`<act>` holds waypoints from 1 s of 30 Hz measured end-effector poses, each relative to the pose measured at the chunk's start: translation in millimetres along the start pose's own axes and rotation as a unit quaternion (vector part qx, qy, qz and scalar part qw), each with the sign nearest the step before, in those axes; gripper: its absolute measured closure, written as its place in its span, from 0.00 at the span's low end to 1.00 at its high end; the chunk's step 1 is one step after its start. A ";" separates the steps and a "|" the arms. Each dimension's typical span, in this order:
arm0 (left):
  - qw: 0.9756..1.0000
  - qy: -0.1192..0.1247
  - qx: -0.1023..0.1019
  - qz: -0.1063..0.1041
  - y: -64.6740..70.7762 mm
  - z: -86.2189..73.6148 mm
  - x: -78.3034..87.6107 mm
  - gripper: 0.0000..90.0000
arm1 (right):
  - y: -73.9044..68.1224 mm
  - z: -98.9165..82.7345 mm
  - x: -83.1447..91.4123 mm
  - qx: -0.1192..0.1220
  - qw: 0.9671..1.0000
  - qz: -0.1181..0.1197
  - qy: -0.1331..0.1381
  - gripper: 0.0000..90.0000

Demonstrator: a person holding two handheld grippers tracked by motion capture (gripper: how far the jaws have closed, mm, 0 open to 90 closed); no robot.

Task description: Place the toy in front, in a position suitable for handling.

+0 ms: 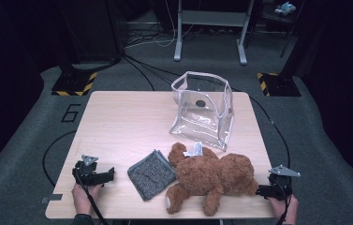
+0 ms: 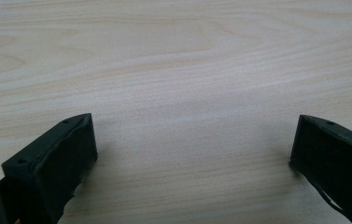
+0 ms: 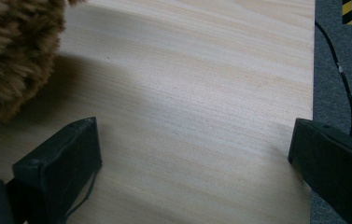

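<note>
A brown teddy bear [image 1: 211, 177] lies face down on the wooden table [image 1: 127, 117], near its front right. To its left lies a folded grey cloth [image 1: 151, 174]. A clear plastic bag [image 1: 203, 110] stands open behind the bear. My left gripper [image 1: 109, 174] rests at the front left, open, with bare wood between its jaws [image 2: 192, 140]. My right gripper [image 1: 260, 190] sits at the front right corner, open and holding nothing; the bear's fur [image 3: 15, 51] shows up and to the left of its jaws.
The table's right edge [image 3: 313, 93] runs close beside the right gripper, with grey carpet and a black cable [image 3: 344, 74] beyond it. Metal desk legs [image 1: 211, 28] and yellow-black striped stand bases [image 1: 73, 84] sit on the floor behind the table.
</note>
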State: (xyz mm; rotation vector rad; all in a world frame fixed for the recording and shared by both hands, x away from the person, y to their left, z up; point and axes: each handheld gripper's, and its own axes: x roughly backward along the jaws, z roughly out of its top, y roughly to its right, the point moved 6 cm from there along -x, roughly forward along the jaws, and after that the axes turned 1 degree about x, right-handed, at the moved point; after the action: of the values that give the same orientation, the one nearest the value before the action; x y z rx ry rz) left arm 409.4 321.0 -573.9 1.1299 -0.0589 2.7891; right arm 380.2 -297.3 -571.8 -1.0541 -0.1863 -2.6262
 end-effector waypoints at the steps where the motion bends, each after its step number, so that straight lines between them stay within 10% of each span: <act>1: 1.000 -0.001 0.001 0.000 0.1 -0.1 0.0 0.00 | 0.0 0.0 0.0 0.000 1.000 0.000 0.000 0.02; 30: 1.000 -0.006 0.002 -0.025 -0.1 2.5 5.7 0.00 | 0.1 0.0 0.3 -0.002 1.000 0.000 0.000 0.03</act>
State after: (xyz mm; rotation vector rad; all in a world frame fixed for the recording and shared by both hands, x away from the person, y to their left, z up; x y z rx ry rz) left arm 407.1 321.4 -568.2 1.1338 -0.0261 2.7401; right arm 380.1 -297.4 -571.7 -1.0555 -0.1797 -2.6277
